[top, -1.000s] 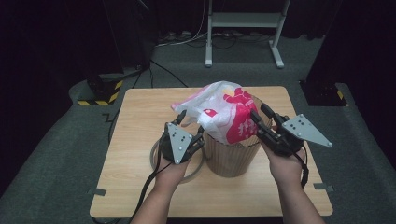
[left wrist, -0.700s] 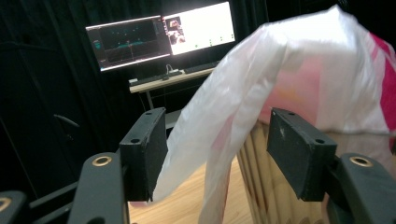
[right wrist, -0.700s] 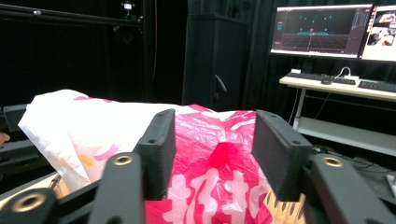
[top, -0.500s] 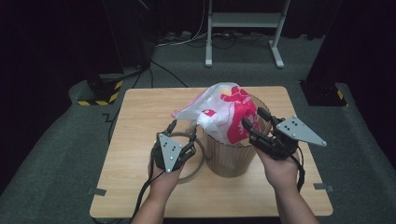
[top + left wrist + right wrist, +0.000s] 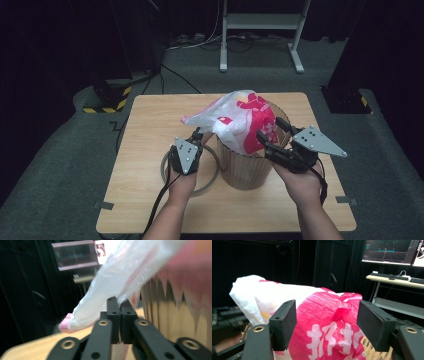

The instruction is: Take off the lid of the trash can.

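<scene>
A thin, crinkled plastic bag (image 5: pixel 239 122), white with pink-red print, sits stuffed in the mouth of a ribbed wooden bin (image 5: pixel 247 167) standing upright on the table (image 5: pixel 150 130); most of the bag bulges above the rim. Its long axis runs across the bin top, a white corner trailing out toward the person's left. The left tool (image 5: pixel 196 141) has just closed, jaws together on that corner's edge, while the right tool (image 5: pixel 270 137) has been opening, jaws wide either side of the pink bulge without pressing it.

Basket (image 5: pixel 247 167) interior under bag (image 5: pixel 235 122)
</scene>
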Action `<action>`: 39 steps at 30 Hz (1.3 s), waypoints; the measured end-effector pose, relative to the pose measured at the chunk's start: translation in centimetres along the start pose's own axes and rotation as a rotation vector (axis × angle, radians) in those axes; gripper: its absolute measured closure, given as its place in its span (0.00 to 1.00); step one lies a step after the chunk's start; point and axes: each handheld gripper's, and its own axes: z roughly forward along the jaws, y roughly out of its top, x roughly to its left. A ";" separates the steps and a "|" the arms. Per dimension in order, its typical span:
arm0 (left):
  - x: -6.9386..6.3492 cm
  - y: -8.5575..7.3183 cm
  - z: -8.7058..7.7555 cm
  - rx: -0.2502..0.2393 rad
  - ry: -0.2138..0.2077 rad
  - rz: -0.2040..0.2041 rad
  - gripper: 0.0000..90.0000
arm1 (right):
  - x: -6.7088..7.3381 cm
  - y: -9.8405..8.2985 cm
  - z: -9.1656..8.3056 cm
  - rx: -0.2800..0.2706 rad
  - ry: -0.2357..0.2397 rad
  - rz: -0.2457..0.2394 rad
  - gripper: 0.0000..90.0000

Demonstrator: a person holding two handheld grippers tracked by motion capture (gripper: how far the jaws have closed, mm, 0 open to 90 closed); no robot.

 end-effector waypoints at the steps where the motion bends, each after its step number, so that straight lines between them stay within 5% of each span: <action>1: -0.1 0.5 -0.2 -0.024 0.015 0.000 0.99 | -0.1 0.0 -0.1 -0.008 -0.005 0.000 0.40; 8: -1.3 3.4 -0.9 -0.100 0.004 0.031 1.00 | 0.7 0.1 -0.5 -0.034 0.020 -0.022 0.54; 10: -2.4 4.9 -1.4 -0.136 -0.009 0.071 1.00 | 1.1 0.3 -0.8 -0.056 0.032 -0.038 0.54; 16: -3.5 6.5 -1.9 -0.167 0.002 0.152 0.99 | 2.9 1.3 -1.4 -0.083 0.119 -0.043 0.56; 21: -3.6 6.8 -2.2 -0.181 -0.001 0.144 0.99 | 4.5 1.2 -0.8 -0.059 0.124 -0.070 0.63; 25: -3.3 7.3 -3.5 -0.217 -0.010 0.139 0.99 | 4.9 0.9 0.1 -0.027 0.128 -0.095 0.85; 28: -3.6 7.5 -4.5 -0.232 -0.039 0.161 0.91 | 3.8 1.3 0.2 -0.049 0.095 -0.089 0.98; 32: -4.7 6.8 -4.8 -0.215 -0.040 0.256 0.74 | -0.3 1.6 0.6 -0.045 -0.025 -0.036 0.99; 36: -4.7 5.7 -4.8 -0.183 -0.041 0.247 0.65 | -3.0 0.9 1.0 -0.011 -0.088 0.011 0.99; 39: -4.3 4.8 -4.9 -0.165 -0.028 0.235 0.61 | -3.3 0.4 1.1 0.007 -0.092 0.000 0.99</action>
